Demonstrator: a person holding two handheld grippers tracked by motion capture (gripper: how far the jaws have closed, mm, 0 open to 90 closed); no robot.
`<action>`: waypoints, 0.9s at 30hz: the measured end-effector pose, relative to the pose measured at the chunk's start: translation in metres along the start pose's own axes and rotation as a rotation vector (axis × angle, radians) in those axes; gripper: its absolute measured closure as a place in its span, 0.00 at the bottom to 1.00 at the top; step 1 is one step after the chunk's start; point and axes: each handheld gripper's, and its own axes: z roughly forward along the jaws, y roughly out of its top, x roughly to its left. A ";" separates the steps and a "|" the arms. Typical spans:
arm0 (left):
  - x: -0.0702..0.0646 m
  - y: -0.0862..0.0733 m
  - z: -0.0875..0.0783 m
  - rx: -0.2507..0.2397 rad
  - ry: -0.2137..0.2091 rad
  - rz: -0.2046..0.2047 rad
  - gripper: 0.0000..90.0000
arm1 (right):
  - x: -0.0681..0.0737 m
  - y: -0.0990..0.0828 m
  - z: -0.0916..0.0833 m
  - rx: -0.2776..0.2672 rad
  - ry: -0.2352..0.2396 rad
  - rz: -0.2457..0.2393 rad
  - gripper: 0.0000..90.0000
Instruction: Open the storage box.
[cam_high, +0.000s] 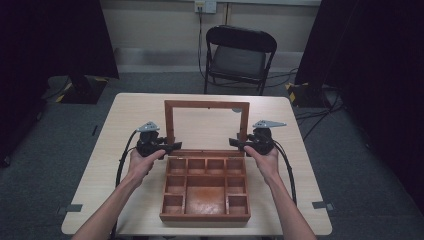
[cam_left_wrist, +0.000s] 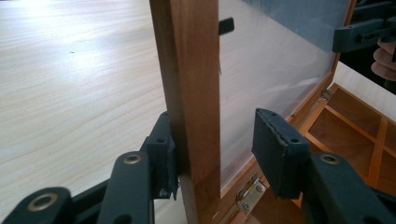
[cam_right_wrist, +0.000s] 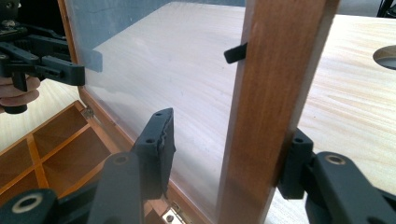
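A wooden compartment box (cam_high: 205, 187) sits near the front edge of the table (cam_high: 130, 115), roughly midway between its left and right edges, with its glass-paned lid (cam_high: 206, 106) standing upright at the back of the box. Inside, small square cells ring one larger middle cell.

The left gripper (cam_high: 170, 147) reaches in from the left at the lid's left frame post (cam_left_wrist: 191, 88). In the left gripper view its jaws straddle that post: one pad lies against the post's outer face, while the other stands off the pane with a visible gap, so the jaws are apart rather than clamped.

The right gripper (cam_high: 235, 143) mirrors it at the lid's right frame post (cam_right_wrist: 275, 102). In the right gripper view the outer pad seems to touch the wood, though the contact is partly hidden; the inner pad stands clear of the glass, so these jaws are apart too.

A brass hinge (cam_left_wrist: 250, 195) shows at the lid's foot. A folding chair (cam_high: 239, 57) stands beyond the table's far edge.
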 end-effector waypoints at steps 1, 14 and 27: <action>0.000 0.000 0.000 0.000 0.002 -0.004 0.58 | -0.001 0.000 0.000 -0.001 -0.002 0.002 0.53; 0.006 -0.003 0.002 0.010 0.011 -0.033 0.60 | -0.006 -0.004 0.006 0.008 -0.016 0.032 0.52; 0.014 -0.006 0.002 0.026 0.031 -0.064 0.58 | -0.014 -0.010 0.015 0.023 -0.019 0.088 0.48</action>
